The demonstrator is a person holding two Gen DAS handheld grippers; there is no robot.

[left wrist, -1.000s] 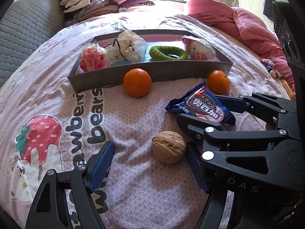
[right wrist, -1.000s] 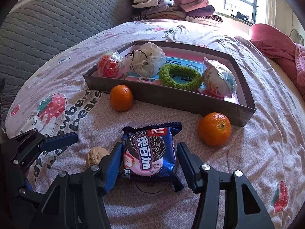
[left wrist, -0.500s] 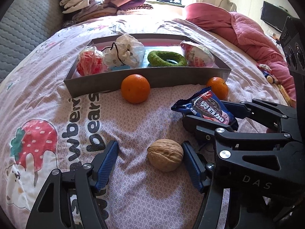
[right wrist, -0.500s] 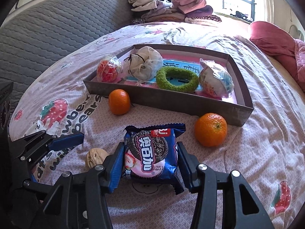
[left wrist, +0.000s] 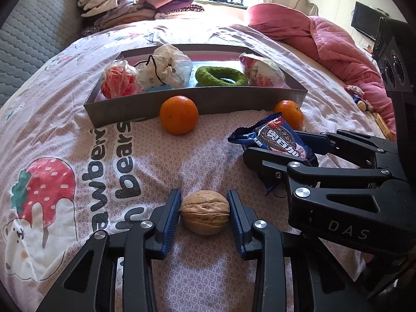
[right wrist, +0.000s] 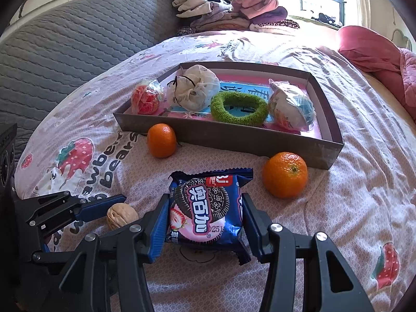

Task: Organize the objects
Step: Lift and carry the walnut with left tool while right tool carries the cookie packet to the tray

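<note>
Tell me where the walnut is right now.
In the left wrist view the walnut lies low centre on the bedsheet, between the left gripper fingers, left of the cookie packet.

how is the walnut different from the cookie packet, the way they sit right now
The walnut is round, tan and wrinkled; the cookie packet is flat, glossy blue and printed. The walnut sits between the left tool's pads, whose jaws have just been closing; the cookie packet is pinched at its sides by the right tool. Both are on the bedsheet, outside the box.
</note>
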